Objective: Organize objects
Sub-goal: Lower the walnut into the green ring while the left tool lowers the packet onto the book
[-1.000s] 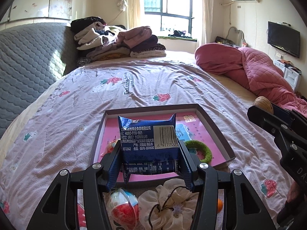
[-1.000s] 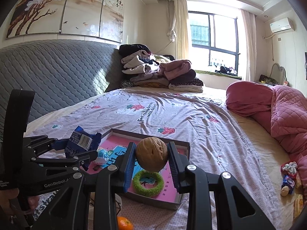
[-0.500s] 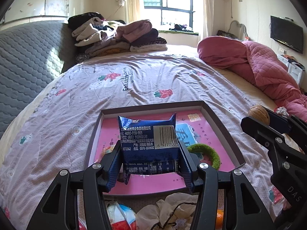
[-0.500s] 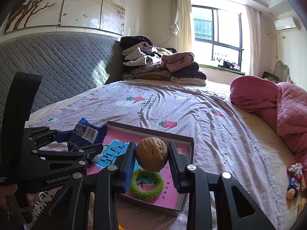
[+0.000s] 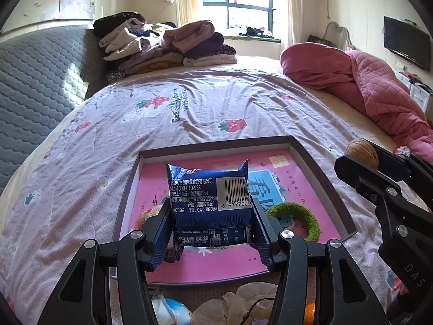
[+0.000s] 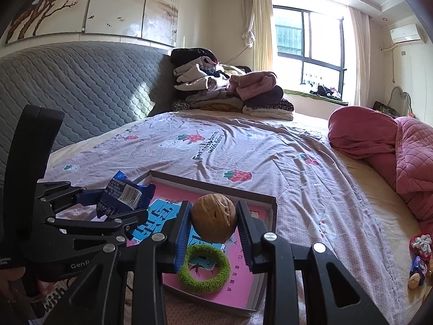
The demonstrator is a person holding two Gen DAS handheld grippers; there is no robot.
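Fingers (image 5: 158, 234) of our left gripper (image 5: 209, 233) are clamped on the blue snack packet (image 5: 208, 197), squeezing its lower half so the top stands free above the pads. Our right gripper (image 6: 213, 227) pinches the walnut (image 6: 214, 218) between its 2 pads — round and hard, so we judge the hold thin and prone to slipping.

Both loads hang over the shallow box tray (image 5: 322, 178) lying on the bedsheet (image 5: 189, 108). The step in hand looks like setting these 2 items inside. To do it well we want to lower each one close to the pink floor before parting the fingers; a walnut let go from height would likely roll or bounce over the low rim. We judge a bare pink patch safer than landing on the ring. The packet is light and flat; laying it down flat, barcode up, near the left wall should keep room free.

Tray contents: 1 green fuzzy ring (image 6: 204, 268) toward the near right of the floor, plus a small colourful thing at the left, mostly hidden behind the left fingers — cannot tell what it is. The rest of the floor shows printed pink lining.

Outside the tray, just at its near edge: a cream scrunchie (image 5: 243, 303), a blue-white wrapped item (image 5: 169, 307) and a small orange (image 5: 308, 312). Well apart, at the right edge of the bed, a few more small bits (image 6: 419, 257) sit unsorted.
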